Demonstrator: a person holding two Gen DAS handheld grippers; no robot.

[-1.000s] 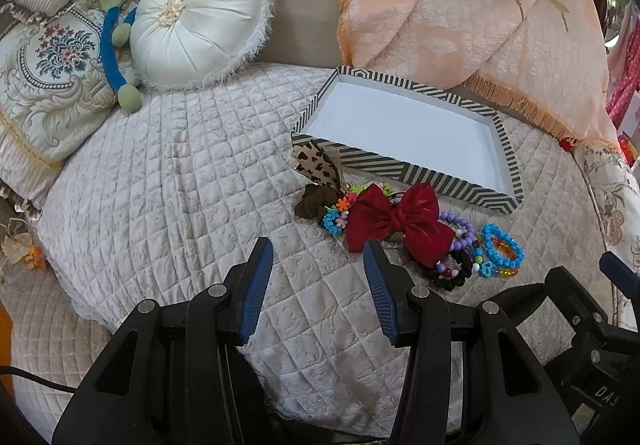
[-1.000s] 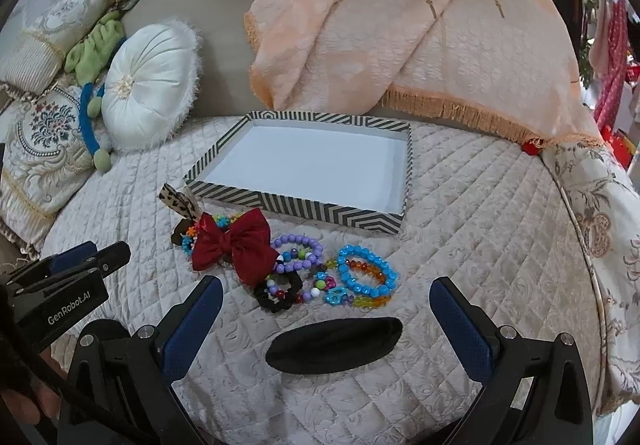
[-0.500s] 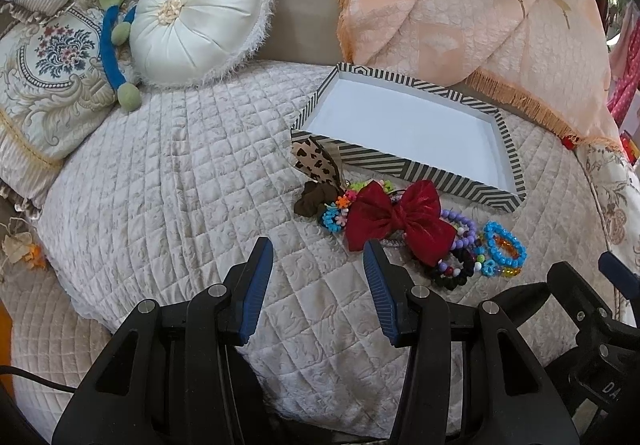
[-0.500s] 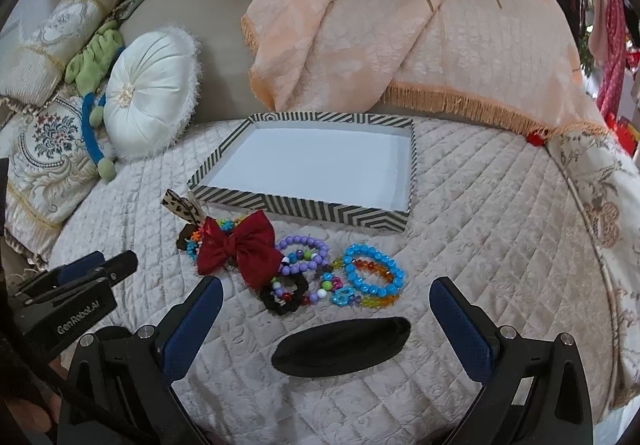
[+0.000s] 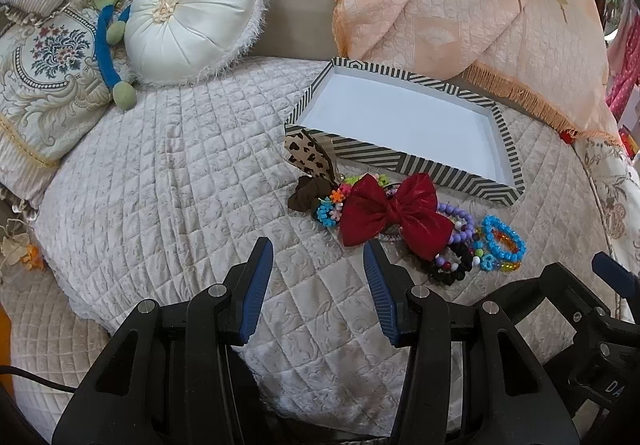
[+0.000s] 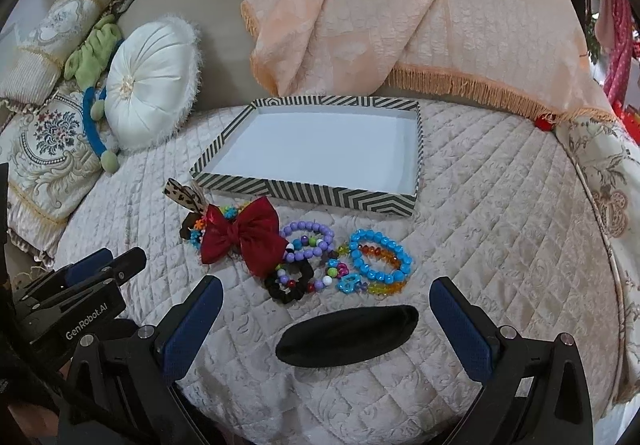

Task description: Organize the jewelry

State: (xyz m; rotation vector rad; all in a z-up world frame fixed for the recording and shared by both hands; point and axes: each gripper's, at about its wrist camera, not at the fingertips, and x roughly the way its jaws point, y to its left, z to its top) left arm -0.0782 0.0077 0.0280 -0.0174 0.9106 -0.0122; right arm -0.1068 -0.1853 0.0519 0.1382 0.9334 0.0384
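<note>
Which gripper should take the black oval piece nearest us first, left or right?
Right, probably. The black oval piece lies between the open right gripper's fingers, in line with it. The left gripper, also open and empty, points at bare quilt left of the red bow.

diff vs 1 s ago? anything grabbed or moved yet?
Nothing grabbed or let go. The right wrist view shifted slightly, so the striped tray and the jewelry pile sit a little lower and further right in it; the items themselves did not move. The left gripper and right gripper stay open and empty. The red bow, blue bead bracelet and black pouch lie as before, and the tray still holds nothing.
</note>
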